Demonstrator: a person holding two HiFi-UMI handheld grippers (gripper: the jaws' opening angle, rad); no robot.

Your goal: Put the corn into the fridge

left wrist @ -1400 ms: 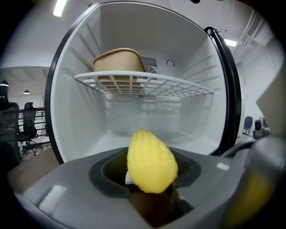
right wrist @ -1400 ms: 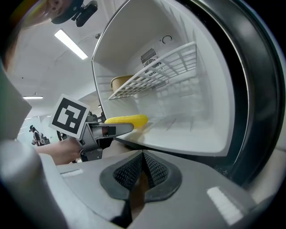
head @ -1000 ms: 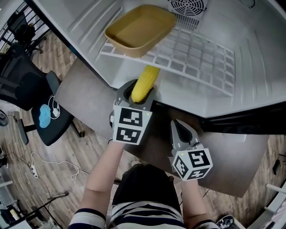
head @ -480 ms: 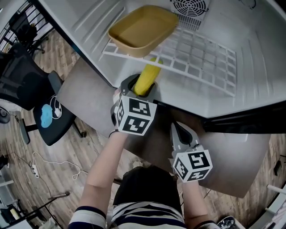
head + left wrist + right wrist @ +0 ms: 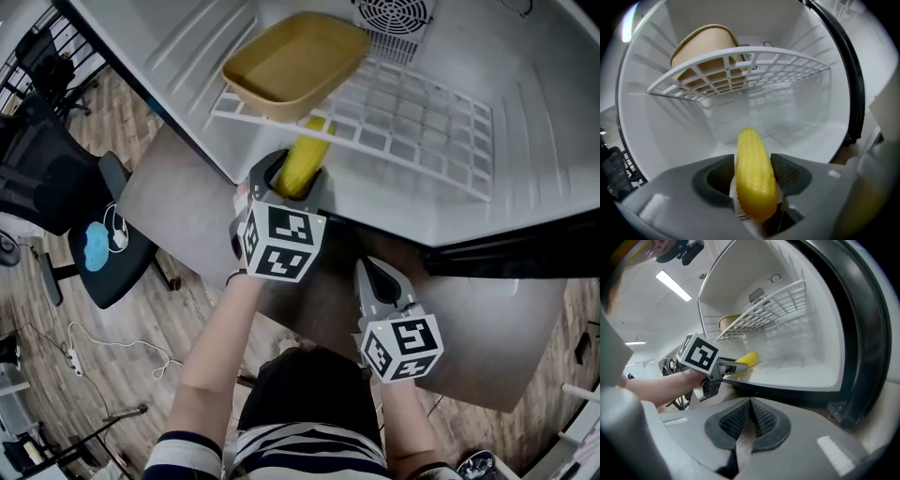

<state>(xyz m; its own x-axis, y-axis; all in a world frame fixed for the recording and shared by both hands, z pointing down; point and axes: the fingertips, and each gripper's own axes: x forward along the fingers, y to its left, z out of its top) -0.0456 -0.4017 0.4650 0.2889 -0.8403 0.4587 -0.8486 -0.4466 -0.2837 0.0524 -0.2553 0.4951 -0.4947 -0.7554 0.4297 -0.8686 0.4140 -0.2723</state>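
Note:
A yellow corn cob (image 5: 303, 161) (image 5: 753, 178) sticks out of my left gripper (image 5: 294, 178) (image 5: 754, 176), whose jaws are shut on it. Its tip reaches over the fridge's front lip into the lower compartment (image 5: 787, 126), under the white wire shelf (image 5: 403, 112) (image 5: 754, 68). From the right gripper view, the corn (image 5: 745, 360) and left gripper (image 5: 726, 367) hover at the fridge opening. My right gripper (image 5: 380, 281) (image 5: 750, 420) hangs below the fridge edge over the grey table, jaws shut with nothing between them.
A tan tray (image 5: 292, 61) (image 5: 701, 49) rests on the wire shelf at its left end. A fan vent (image 5: 394, 14) sits at the fridge's back wall. The black door seal (image 5: 862, 333) runs along the right. An office chair (image 5: 84, 225) stands on the wooden floor at left.
My left gripper has carried the corn forward, so its tip now lies under the wire shelf's front edge. The right gripper has barely moved.

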